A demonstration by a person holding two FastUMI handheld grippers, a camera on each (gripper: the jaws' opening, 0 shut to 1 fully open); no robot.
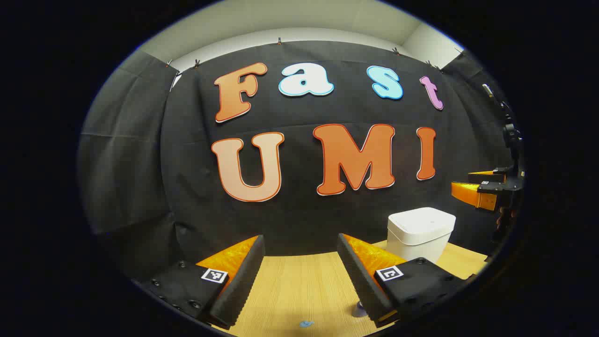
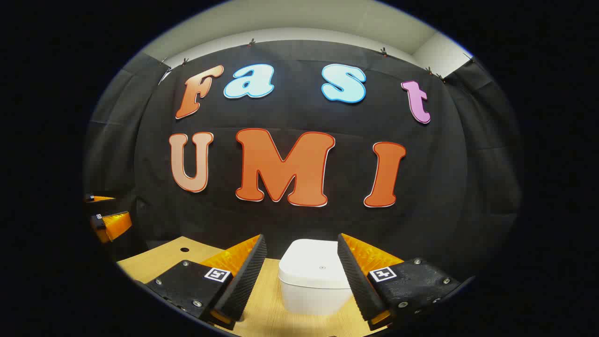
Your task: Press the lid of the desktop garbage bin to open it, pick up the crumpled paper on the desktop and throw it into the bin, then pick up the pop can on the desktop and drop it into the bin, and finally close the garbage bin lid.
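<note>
A white desktop bin (image 1: 421, 231) with its lid down stands on the wooden table (image 1: 299, 285), ahead and to the right of my left gripper (image 1: 300, 238). That gripper is open with nothing between its fingers. In the right gripper view the same bin (image 2: 318, 274) sits straight ahead, just beyond and below my right gripper (image 2: 302, 238), which is open and not touching it. Each gripper appears at the edge of the other's view: the right gripper (image 1: 479, 186) hovers high beside the bin, and the left gripper (image 2: 106, 210) is off to the far left.
A small blue mark (image 1: 306, 323) lies on the table near the bottom edge. A small pale object (image 1: 359, 309) peeks out beside my left gripper's right finger, too hidden to identify. A round hole (image 2: 184, 250) is in the tabletop at left. The black cloth wall stands close behind the table.
</note>
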